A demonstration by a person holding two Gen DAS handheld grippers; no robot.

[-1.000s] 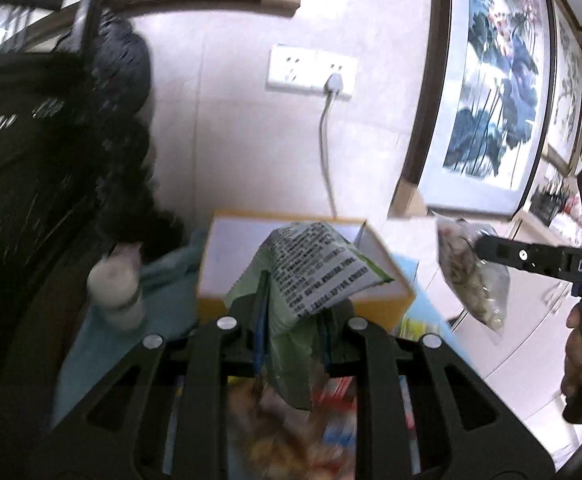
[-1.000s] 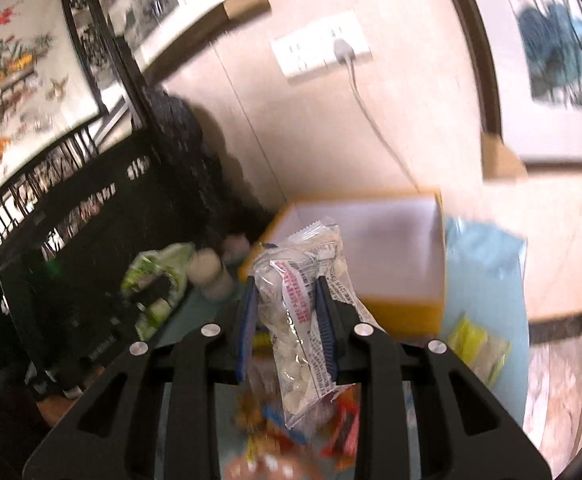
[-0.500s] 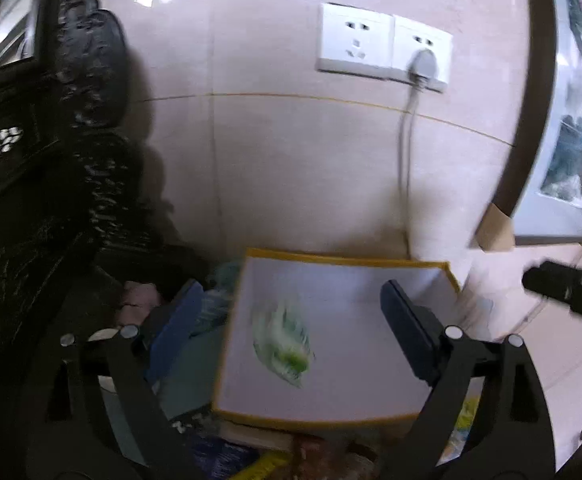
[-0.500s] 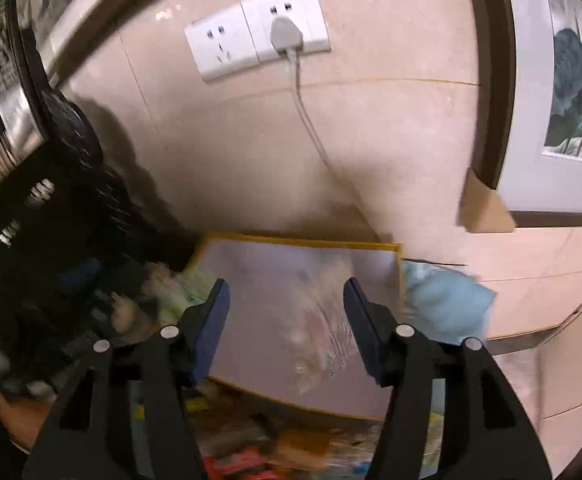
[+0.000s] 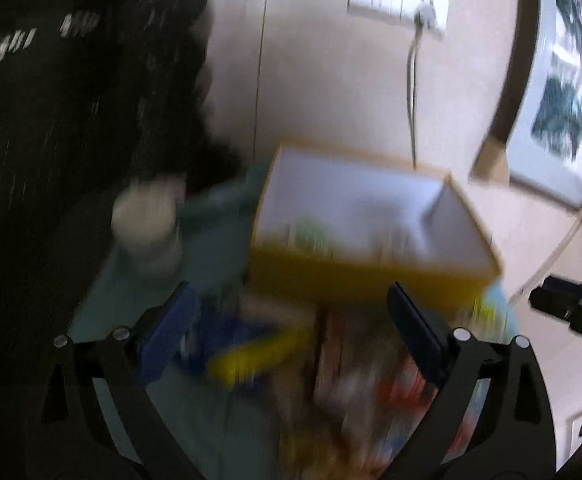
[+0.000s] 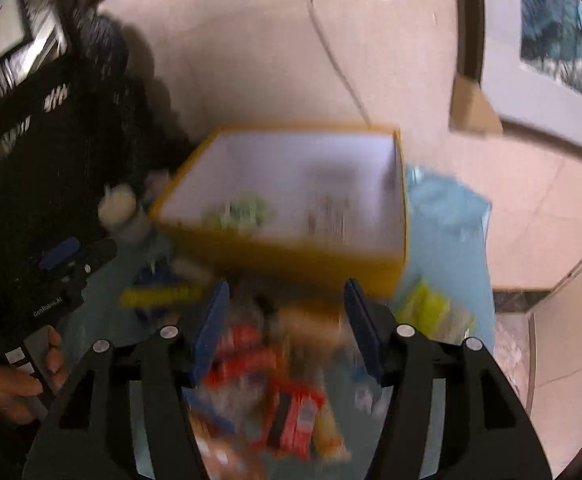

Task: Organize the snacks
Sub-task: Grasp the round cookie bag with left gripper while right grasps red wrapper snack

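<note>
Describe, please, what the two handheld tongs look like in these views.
Both the left tongs and the right tongs have black angular frames with triangular cut-outs, silver round fasteners and blue pads inside the fingers. Seen from the right wrist view, the left tongs' black body carries small white lettering, too blurred to read reliably.

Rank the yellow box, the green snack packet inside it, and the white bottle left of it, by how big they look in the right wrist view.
1. yellow box, by far the largest.
2. and 3. green snack packet and white bottle: they look alike through the motion blur, and the bottle is partly in shadow, so I won't rank them.
</note>
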